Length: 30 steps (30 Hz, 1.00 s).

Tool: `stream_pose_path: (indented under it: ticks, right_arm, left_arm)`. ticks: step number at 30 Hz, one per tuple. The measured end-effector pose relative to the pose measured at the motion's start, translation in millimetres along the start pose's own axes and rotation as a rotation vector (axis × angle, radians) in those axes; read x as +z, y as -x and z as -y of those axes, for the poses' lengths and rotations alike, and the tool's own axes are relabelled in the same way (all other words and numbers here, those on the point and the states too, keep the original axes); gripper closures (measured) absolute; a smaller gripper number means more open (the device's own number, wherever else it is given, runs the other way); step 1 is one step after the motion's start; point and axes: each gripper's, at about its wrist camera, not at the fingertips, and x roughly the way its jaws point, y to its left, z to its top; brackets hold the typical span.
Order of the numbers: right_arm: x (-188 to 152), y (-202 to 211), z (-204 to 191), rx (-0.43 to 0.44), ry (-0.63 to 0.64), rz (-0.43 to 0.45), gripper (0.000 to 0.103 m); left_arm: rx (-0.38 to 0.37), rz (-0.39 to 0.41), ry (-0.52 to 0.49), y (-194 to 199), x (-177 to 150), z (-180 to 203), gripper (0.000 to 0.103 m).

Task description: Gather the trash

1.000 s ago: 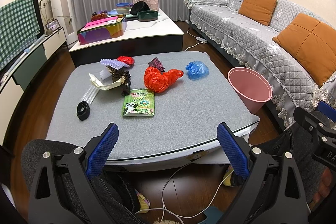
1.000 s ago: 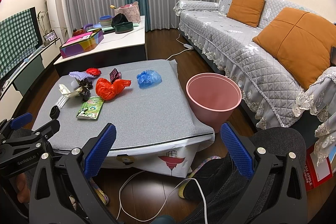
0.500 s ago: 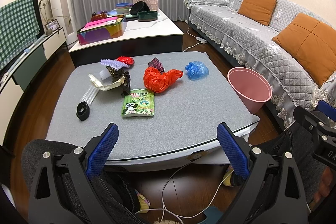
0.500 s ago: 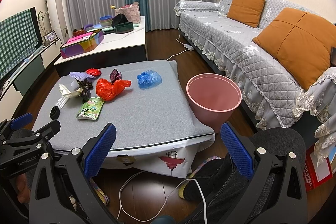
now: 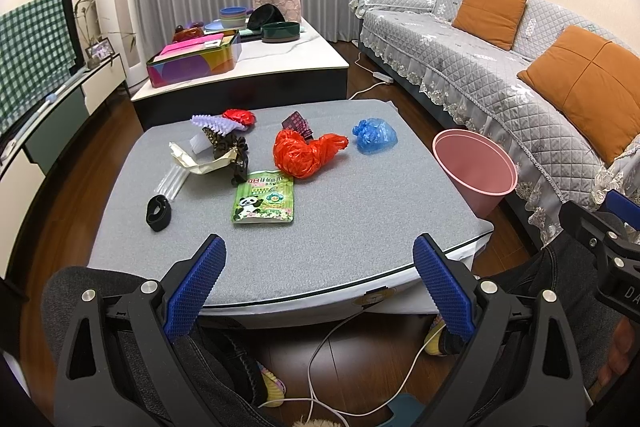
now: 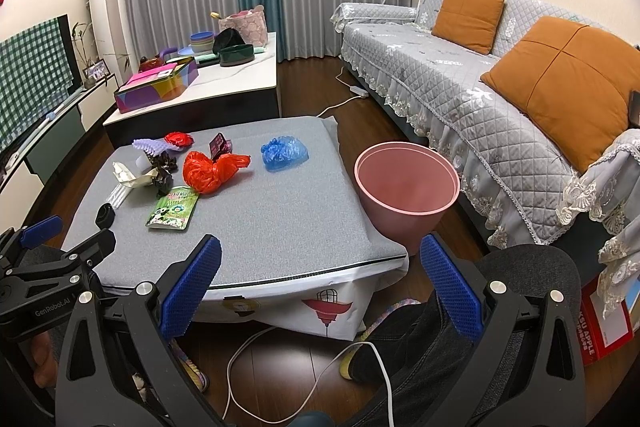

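1. Living room setting: a grey-covered tabletop [image 5: 340,227] lies ahead of both grippers, with a sofa [image 6: 460,99] beyond to the right.
2. Left gripper [image 5: 319,285]: jaws spread wide, nothing held, hovering short of the near tabletop edge. Right gripper [image 6: 320,281]: likewise spread and empty.
3. Trash is scattered ahead of the left gripper: green panda packet [image 5: 265,201] nearest, red plastic bag [image 5: 304,155] just beyond it, blue plastic bag [image 5: 374,135] farther right, black ring [image 5: 159,213] ahead-left, wrappers [image 5: 216,151] beyond that.
4. Pink bin [image 6: 406,187] stands on the floor ahead of the right gripper, just beside the tabletop's right edge; its mouth looks empty.
5. Judged: collection not yet begun. The flat packet is best pinched by one edge; the crumpled bags are better gripped across their bulk, then released only when over the bin mouth.
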Motion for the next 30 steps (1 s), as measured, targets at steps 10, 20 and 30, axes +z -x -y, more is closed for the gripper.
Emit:
stream_pose_path:
  ticks: [10,20,30]
  right_arm:
    - [2.9,1.6,-0.2,0.003,0.001,-0.005,0.005]
    - [19.1,-38.9,-17.6,0.11,0.033,-0.067,0.005]
    - [46.9,-149.3,-89.2,0.244,0.117,-0.21,0.005]
  left_arm:
    - [-0.001,-0.004,0.002,1.0,0.3,0.6,0.011]
    - [0.029,-0.071,0.088,-24.3,12.8,-46.5,0.011]
    - [0.17,-0.2,0.338,-84.2,27.6,-165.0,0.011]
